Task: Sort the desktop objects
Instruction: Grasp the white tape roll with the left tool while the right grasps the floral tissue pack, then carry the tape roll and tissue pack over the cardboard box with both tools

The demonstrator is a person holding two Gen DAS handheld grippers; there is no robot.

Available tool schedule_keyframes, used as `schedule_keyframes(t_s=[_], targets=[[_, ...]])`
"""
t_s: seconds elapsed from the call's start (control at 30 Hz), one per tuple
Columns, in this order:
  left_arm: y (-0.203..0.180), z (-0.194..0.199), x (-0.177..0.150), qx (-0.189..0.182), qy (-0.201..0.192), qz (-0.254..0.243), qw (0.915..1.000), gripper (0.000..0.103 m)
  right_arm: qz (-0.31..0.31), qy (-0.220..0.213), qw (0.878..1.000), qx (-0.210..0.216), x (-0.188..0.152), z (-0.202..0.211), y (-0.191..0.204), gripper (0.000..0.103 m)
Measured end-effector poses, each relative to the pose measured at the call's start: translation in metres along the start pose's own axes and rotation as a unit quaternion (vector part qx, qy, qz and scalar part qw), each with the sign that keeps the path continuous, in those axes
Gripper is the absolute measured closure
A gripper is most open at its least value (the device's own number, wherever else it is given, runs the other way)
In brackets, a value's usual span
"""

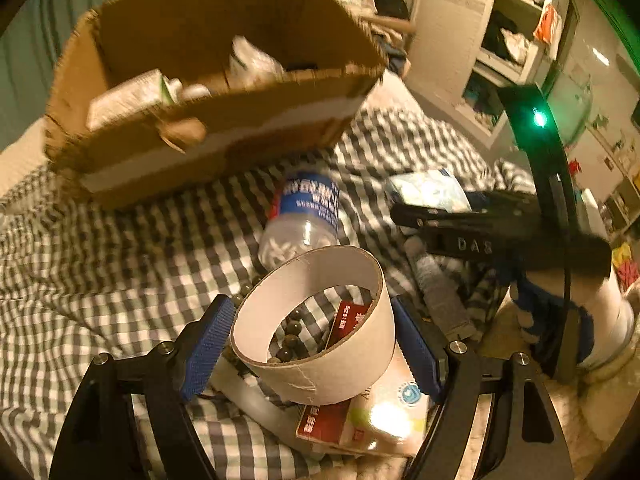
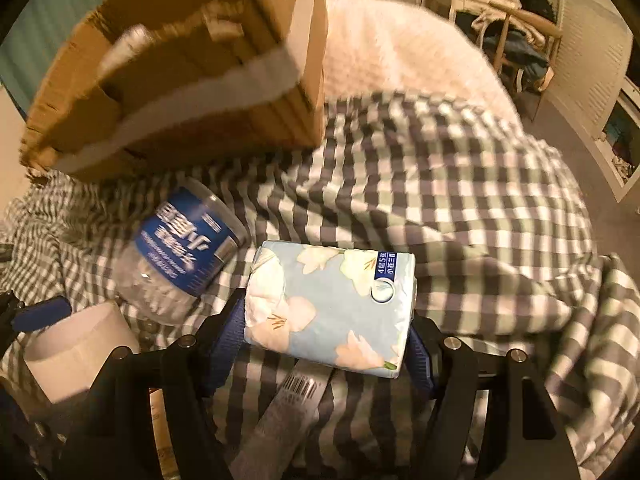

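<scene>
A wide white cardboard ring (image 1: 328, 376) sits between the blue pads (image 1: 208, 344) of my left gripper (image 1: 312, 344), which is shut on it above a small pile of items. In the right wrist view my right gripper (image 2: 326, 344) is shut on a light-blue flowered tissue pack (image 2: 328, 304), which both blue pads press at its sides. The tissue pack (image 1: 430, 190) also shows in the left wrist view, at the right. A brown cardboard box (image 1: 224, 132) with a few items inside stands behind, on the checked blanket (image 1: 100, 264).
A clear water bottle (image 1: 308, 216) with a blue label lies between box and grippers. Under the ring lie a red packet (image 1: 324, 420), dark beads (image 1: 292, 340) and a white pouch (image 1: 388, 412). A grey tube (image 2: 288, 412) lies below the tissue pack. Shelves and a chair stand far right.
</scene>
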State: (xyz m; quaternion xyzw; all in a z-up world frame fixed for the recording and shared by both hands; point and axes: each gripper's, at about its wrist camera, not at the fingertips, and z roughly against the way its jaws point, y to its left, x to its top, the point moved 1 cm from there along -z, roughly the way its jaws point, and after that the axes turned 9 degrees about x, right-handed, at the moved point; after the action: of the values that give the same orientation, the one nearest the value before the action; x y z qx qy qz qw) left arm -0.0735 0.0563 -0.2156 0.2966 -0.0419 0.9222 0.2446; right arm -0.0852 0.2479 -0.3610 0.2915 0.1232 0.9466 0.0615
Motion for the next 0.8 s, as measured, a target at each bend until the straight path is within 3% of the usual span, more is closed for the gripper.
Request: schedule_keyframes(t_s=[0.33,0.8], targets=[[0.004,0.065,0.003,0.035,-0.102,0.045,0.9932,0.022,0.041,-0.105,0.994,0.01,-0.003,0.061,0.044,0.033],[0.02,0.155,0.011,0.071,-0.231,0.086,0.9665,0.022,0.032,-0.209,0.976,0.042,-0.003,0.157,0.077,0.033]])
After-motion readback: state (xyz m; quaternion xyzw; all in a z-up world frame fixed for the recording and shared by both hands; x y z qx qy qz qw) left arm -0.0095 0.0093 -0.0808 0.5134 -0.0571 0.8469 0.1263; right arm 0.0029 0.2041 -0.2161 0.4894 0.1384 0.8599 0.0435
